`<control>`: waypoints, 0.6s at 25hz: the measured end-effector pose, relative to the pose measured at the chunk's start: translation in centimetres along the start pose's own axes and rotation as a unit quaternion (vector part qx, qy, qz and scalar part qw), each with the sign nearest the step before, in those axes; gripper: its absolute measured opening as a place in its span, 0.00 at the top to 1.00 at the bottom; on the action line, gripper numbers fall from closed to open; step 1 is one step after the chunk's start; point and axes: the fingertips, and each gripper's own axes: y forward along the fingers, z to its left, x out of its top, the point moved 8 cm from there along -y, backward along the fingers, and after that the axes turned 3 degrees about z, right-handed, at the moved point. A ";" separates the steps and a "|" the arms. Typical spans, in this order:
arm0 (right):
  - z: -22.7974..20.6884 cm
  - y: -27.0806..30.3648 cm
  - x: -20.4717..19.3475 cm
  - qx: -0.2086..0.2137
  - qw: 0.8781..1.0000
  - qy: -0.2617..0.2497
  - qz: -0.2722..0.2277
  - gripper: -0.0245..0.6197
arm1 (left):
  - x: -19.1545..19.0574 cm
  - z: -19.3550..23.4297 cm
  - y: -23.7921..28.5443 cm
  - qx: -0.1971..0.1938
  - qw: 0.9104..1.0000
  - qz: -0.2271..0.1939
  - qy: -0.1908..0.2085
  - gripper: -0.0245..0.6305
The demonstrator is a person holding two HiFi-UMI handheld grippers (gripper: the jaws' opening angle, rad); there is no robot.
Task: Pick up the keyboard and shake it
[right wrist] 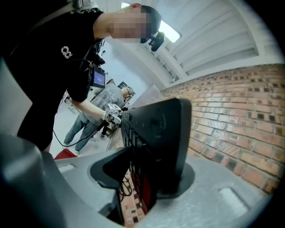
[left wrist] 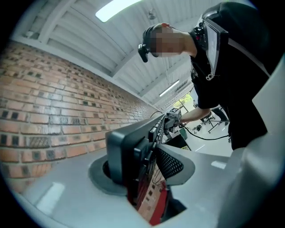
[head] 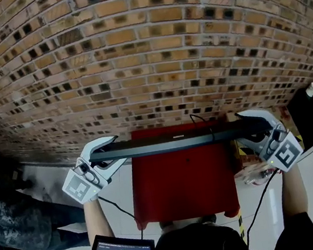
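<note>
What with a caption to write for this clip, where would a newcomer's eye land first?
On the long black plastic keyboard, held level in mid-air with its ends clamped in the left claw and the right claw. Behind it the brown brick wall fills the upper part of the head view, and below it stands a red-topped table.

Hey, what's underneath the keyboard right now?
Under the keyboard is the red table. The left gripper and the right gripper hold the keyboard by its ends above it. The keyboard covers the table's far edge.
</note>
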 end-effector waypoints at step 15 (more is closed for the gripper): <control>0.6 1.2 -4.5 0.028 0.999 0.042 0.010 0.71 | -5.8 -0.7 1.9 -0.010 0.996 0.027 -0.086 0.62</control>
